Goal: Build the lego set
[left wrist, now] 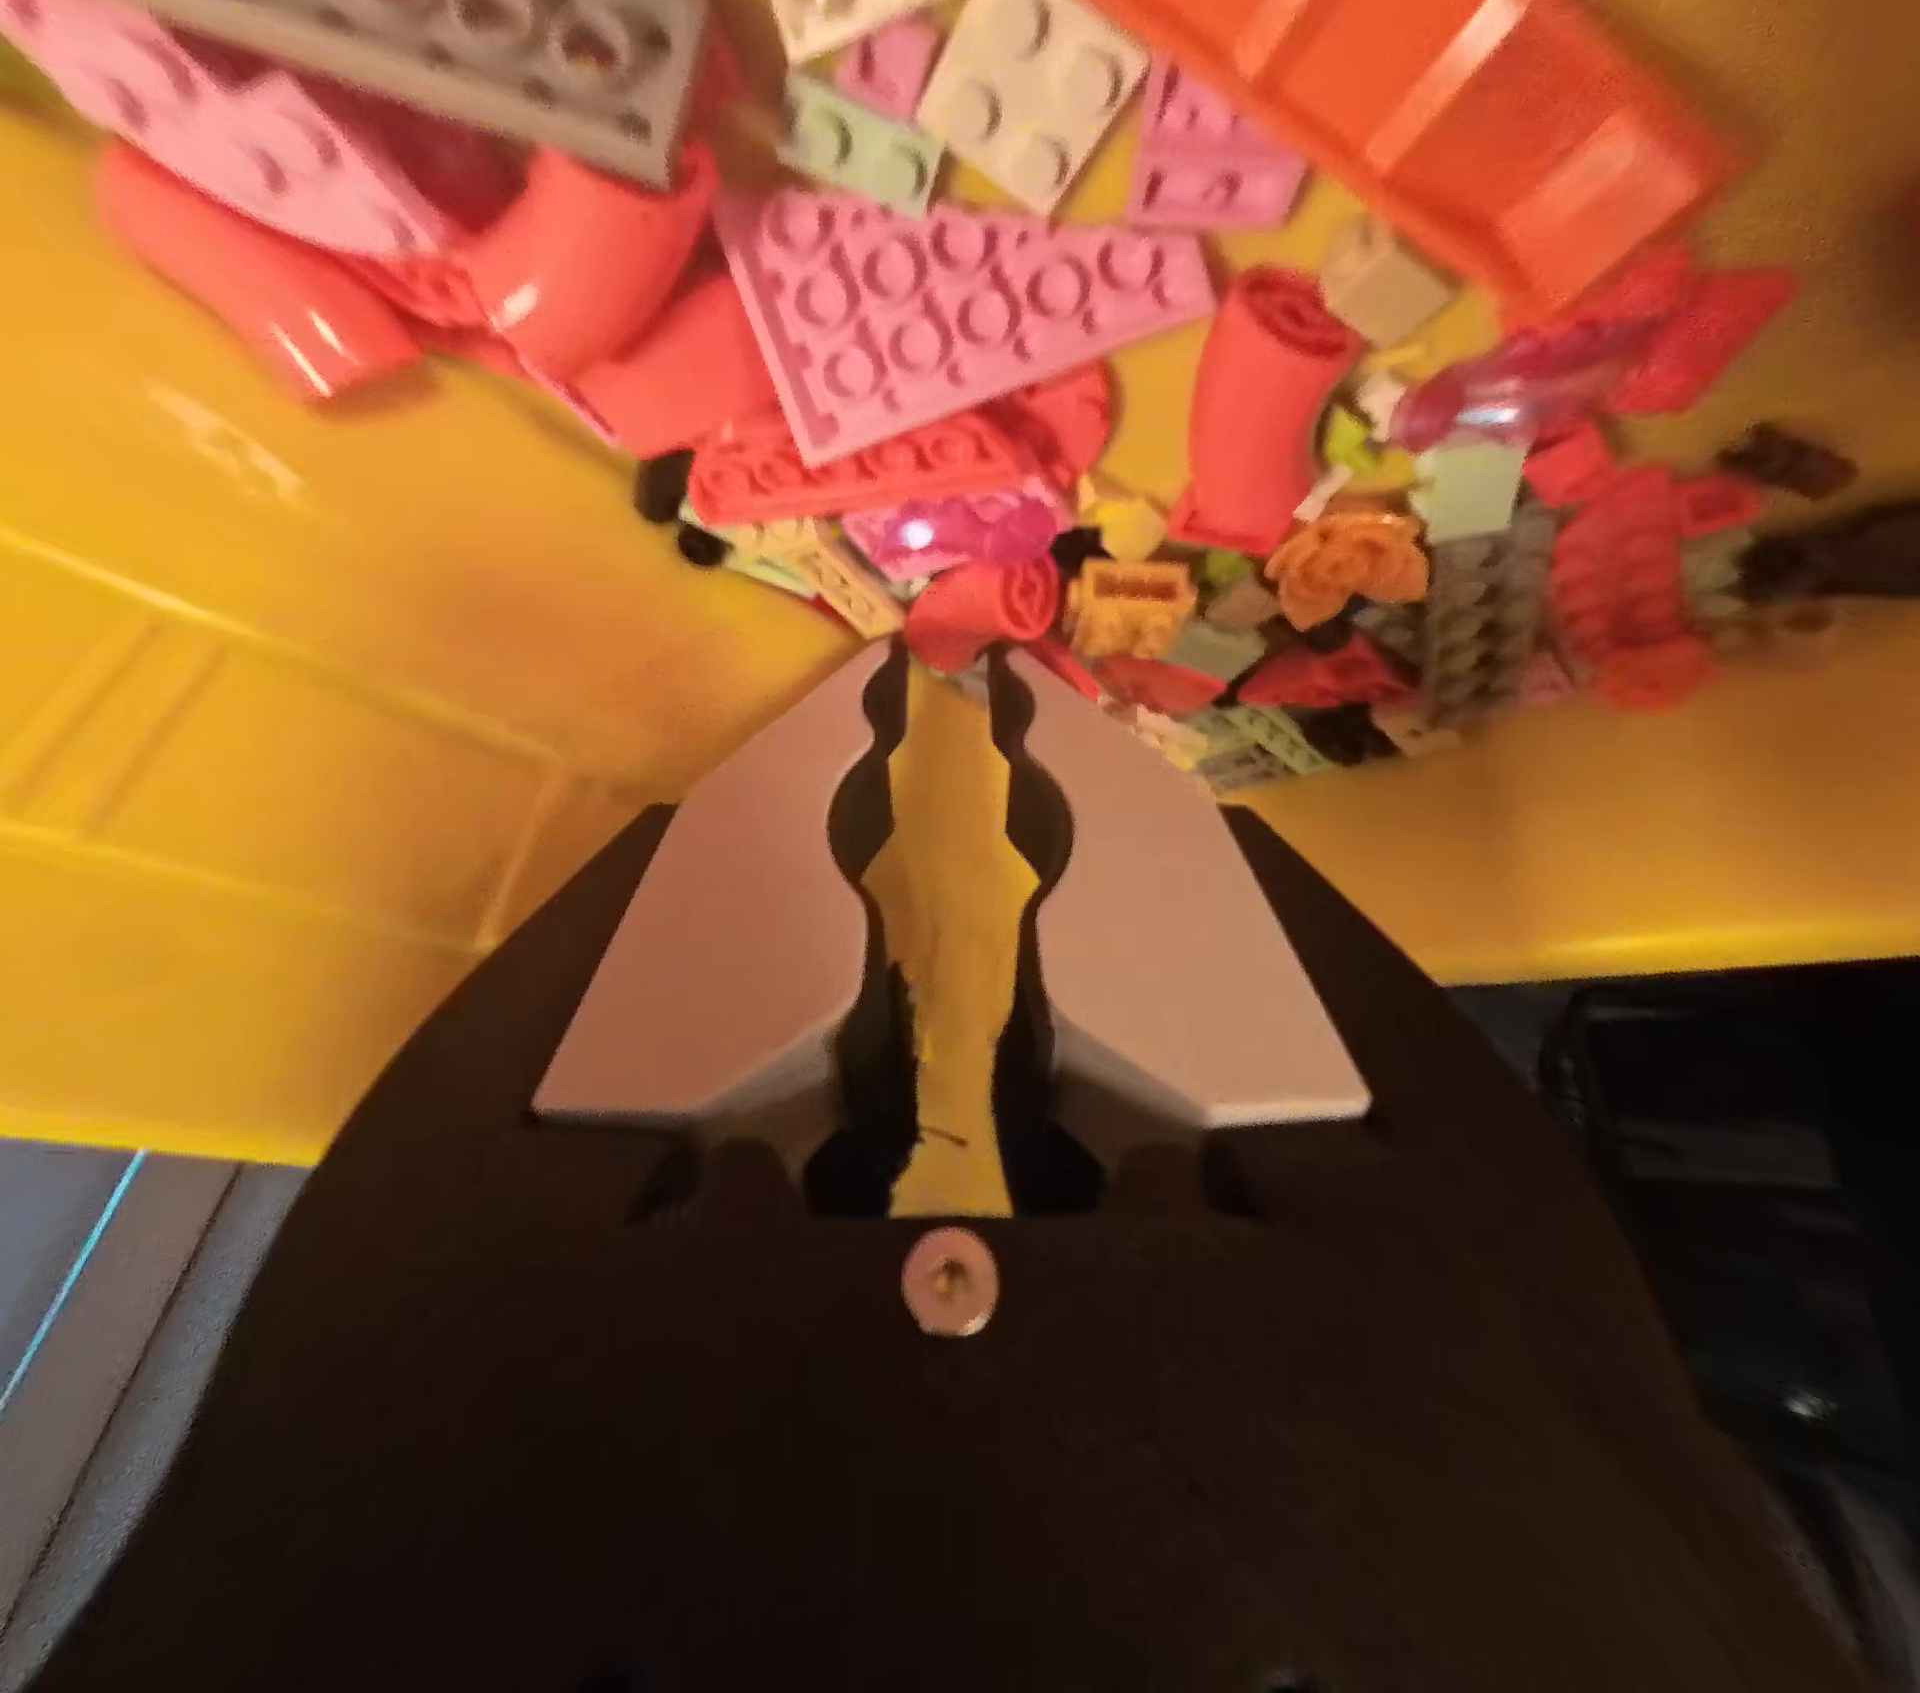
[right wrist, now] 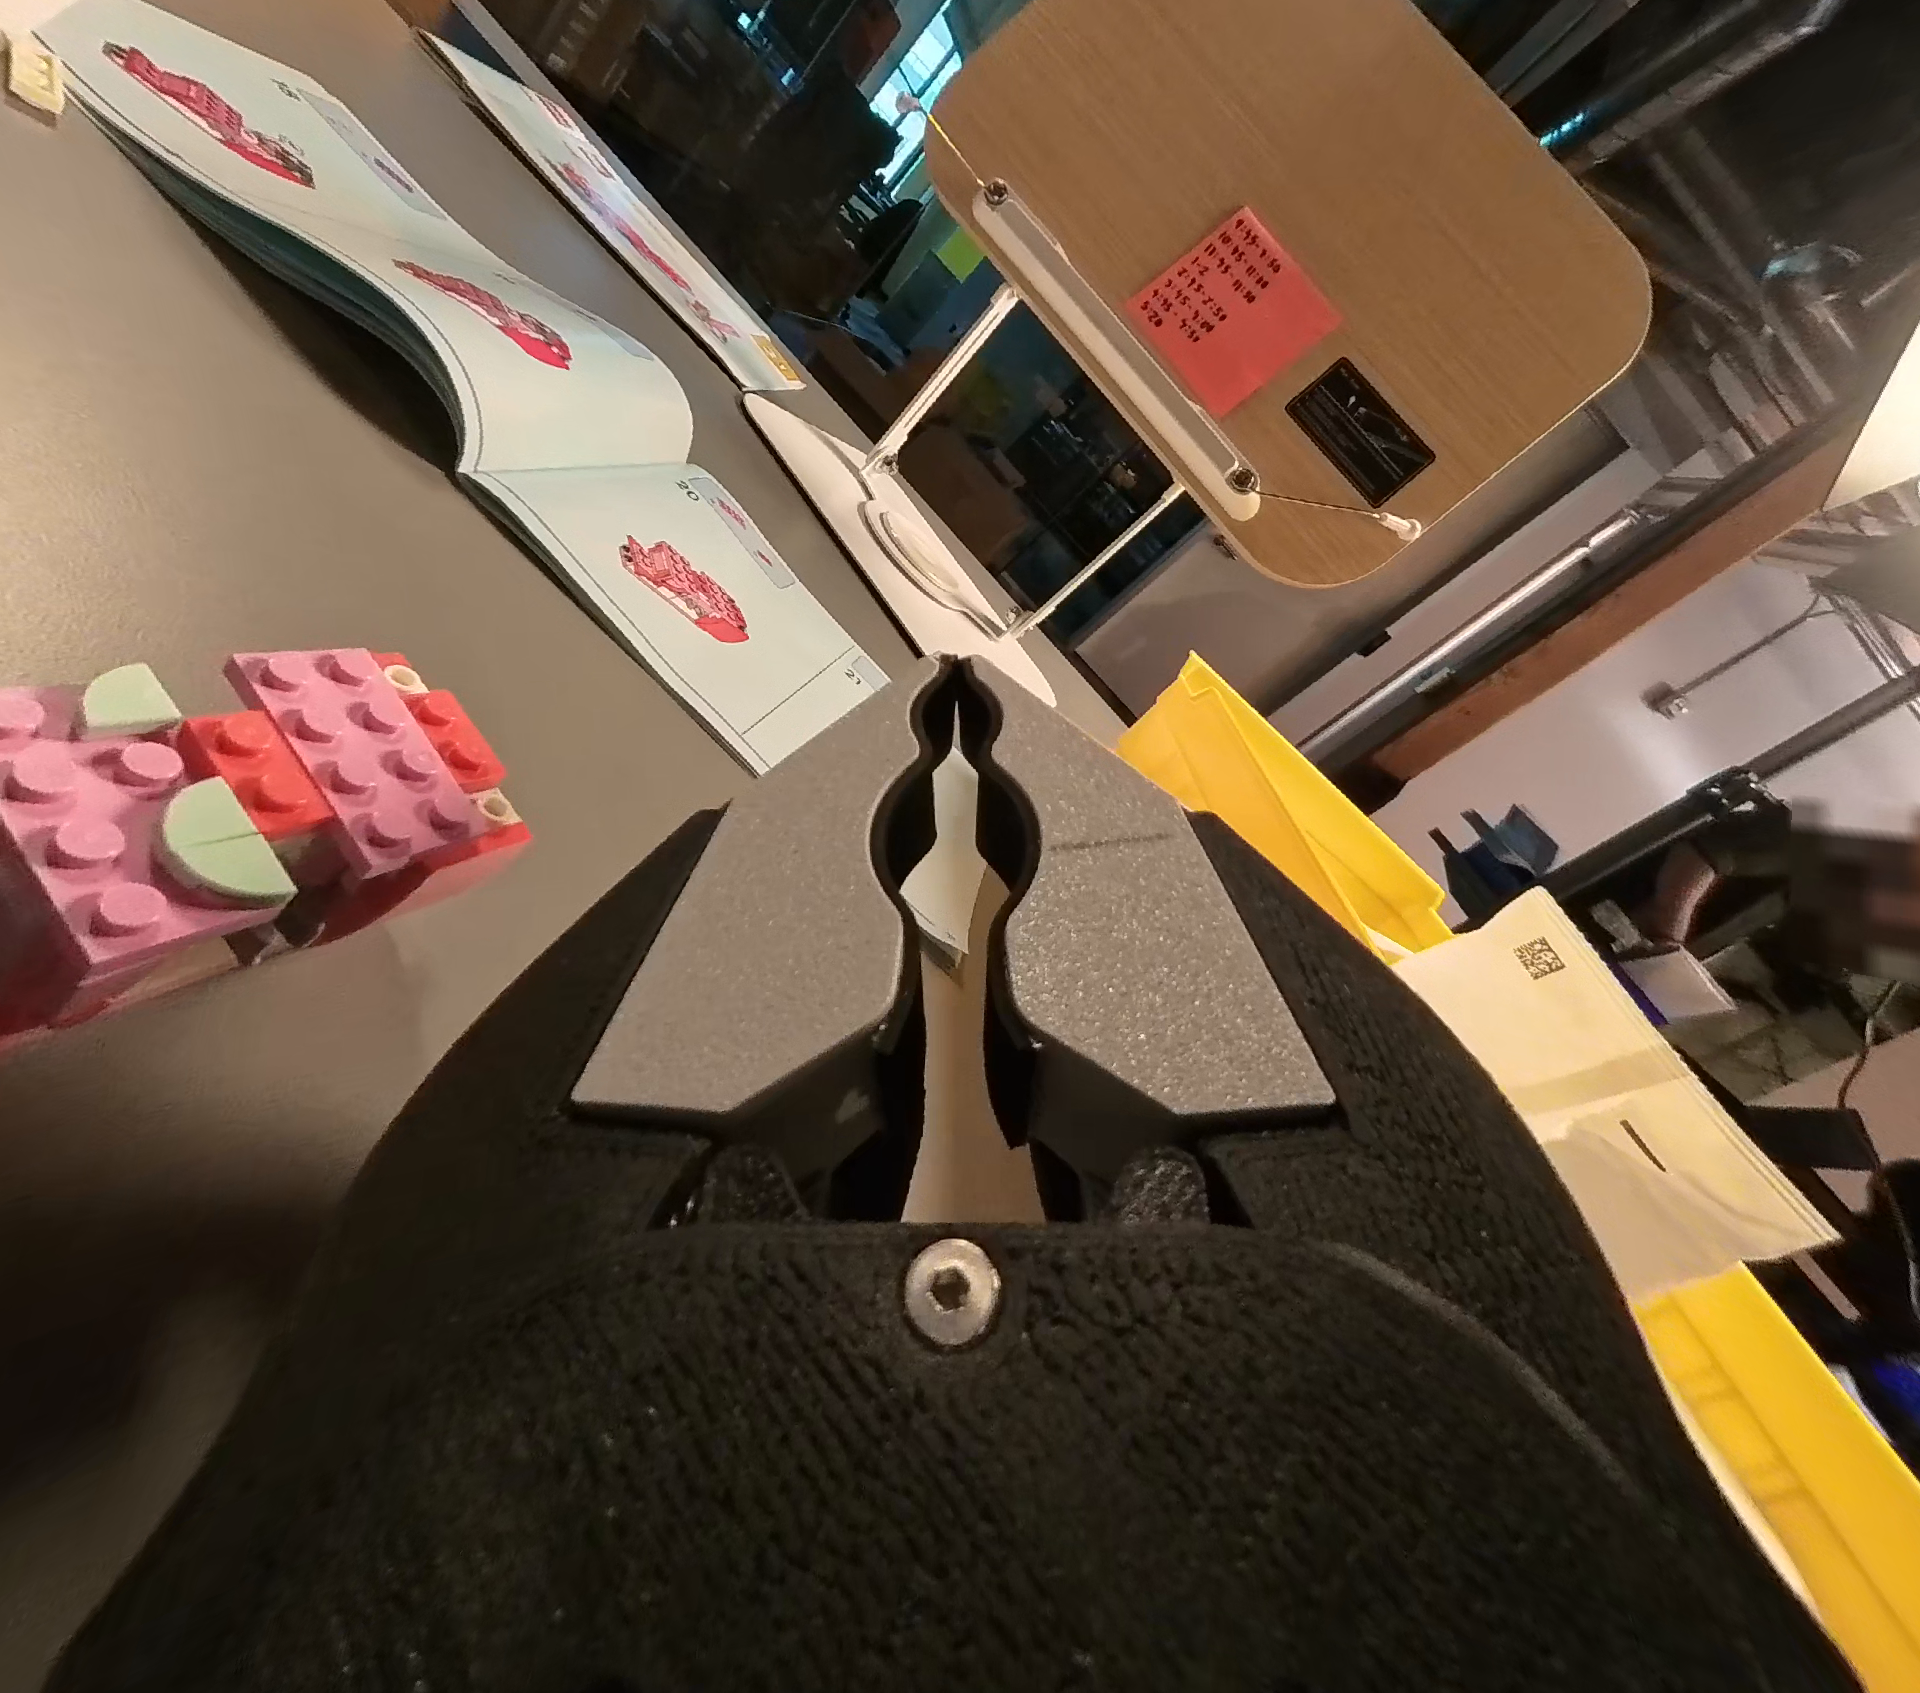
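Left gripper (left wrist: 948, 656) is deep in the yellow bin (left wrist: 312, 708), nose right at the near edge of the brick pile. Its jaws stand a narrow way apart, with bare yellow floor showing between them. Sitting at the very tips, centre frame, is a small red curved piece (left wrist: 982, 609) with a round studded end. Its lower edge dips between the fingertips, but the frame is blurred and I cannot tell whether the pads are pressing on it or only flanking it. If it is a grip, it looks like a tip-only one. The neighbours are tight: a yellow-orange clip brick (left wrist: 1132, 604) just to its right, a clear pink piece (left wrist: 935, 526) just above, an orange flower (left wrist: 1351, 568) further right, and a big pink plate (left wrist: 956, 324) overhanging higher up. Over in the right wrist view, the right gripper (right wrist: 958, 669) is clenched, tips meeting on nothing, and tilted over the grey table (right wrist: 260, 448). An open booklet (right wrist: 582, 417) lies just beyond its tips, a pink and red brick build (right wrist: 260, 791) sits at mid-left, and the bin's rim (right wrist: 1299, 812) is close on the right.
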Demonstrator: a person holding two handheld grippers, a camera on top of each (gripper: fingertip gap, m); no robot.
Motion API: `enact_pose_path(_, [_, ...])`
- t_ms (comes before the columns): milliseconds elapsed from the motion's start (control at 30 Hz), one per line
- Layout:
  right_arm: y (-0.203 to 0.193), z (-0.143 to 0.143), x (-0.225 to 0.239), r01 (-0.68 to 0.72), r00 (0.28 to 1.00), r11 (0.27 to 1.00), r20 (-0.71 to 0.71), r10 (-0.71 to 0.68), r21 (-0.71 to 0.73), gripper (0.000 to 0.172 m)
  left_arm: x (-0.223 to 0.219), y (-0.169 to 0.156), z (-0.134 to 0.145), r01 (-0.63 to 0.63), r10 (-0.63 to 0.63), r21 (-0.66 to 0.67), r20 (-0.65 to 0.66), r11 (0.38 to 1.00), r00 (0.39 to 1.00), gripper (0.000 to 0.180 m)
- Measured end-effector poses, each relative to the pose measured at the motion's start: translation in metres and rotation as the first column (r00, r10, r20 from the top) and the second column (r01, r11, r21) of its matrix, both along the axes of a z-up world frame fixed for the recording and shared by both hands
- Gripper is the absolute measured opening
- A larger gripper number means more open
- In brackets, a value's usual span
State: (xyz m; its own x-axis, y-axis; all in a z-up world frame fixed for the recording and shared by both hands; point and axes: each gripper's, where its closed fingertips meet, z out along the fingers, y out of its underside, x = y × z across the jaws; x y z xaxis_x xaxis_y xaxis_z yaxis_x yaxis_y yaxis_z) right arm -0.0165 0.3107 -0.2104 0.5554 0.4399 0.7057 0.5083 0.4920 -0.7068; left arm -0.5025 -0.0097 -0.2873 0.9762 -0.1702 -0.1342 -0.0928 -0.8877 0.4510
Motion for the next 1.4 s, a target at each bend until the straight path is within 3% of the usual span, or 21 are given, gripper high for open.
enact_pose_path(133, [-0.002,0.000,-0.001,-0.008,1.000,1.000,0.005,0.008,0.005,0.000,0.008,0.020,-0.001,0.026,-0.034,0.106,0.074,0.994,0.997,0.014])
enact_pose_path(233, [-0.003,0.000,-0.002,-0.014,1.000,1.000,0.008,0.014,0.006,0.000,0.028,0.039,0.005,-0.087,0.032,0.223,0.238,0.971,0.971,0.013])
enact_pose_path(400, [-0.005,0.000,-0.003,-0.027,1.000,1.000,0.015,0.027,0.009,0.000,0.002,-0.006,0.013,-0.109,0.109,-0.005,0.068,0.994,0.992,0.006])
enact_pose_path(533, [-0.006,0.000,-0.004,-0.034,0.999,0.999,0.017,0.034,0.012,0.000,0.012,-0.030,0.007,-0.098,0.114,-0.176,0.086,0.979,0.990,0.000])
enact_pose_path(767, [-0.008,0.000,-0.005,-0.043,0.999,0.999,0.021,0.043,0.015,0.000,0.006,-0.021,-0.003,-0.030,0.037,-0.130,0.051,0.991,0.998,0.000])
enact_pose_path(933, [-0.009,0.001,-0.006,-0.045,0.999,0.999,0.019,0.045,0.018,0.000,0.030,0.022,-0.003,-0.034,-0.003,0.150,0.239,0.988,0.971,0.000])
enact_pose_path(1000, [-0.010,0.001,-0.005,-0.045,0.999,0.999,0.020,0.045,0.019,0.000,0.019,0.029,0.001,-0.014,-0.020,0.197,0.172,0.980,0.985,0.000])
enact_pose_path(1233, [-0.011,0.001,-0.006,-0.050,0.998,0.999,0.025,0.050,0.021,0.000,-0.005,-0.001,0.002,-0.006,0.006,0.059,-0.005,0.998,1.000,0.000])
enact_pose_path(1300, [-0.011,0.000,-0.006,-0.051,0.998,0.998,0.027,0.051,0.022,0.000,-0.002,0.000,-0.001,-0.023,0.022,0.063,0.012,0.998,1.000,0.011])
enact_pose_path(1400, [-0.011,0.000,-0.007,-0.052,0.998,0.998,0.029,0.051,0.022,0.000,0.000,-0.002,-0.004,-0.047,0.047,0.044,0.014,0.998,0.999,0.013])
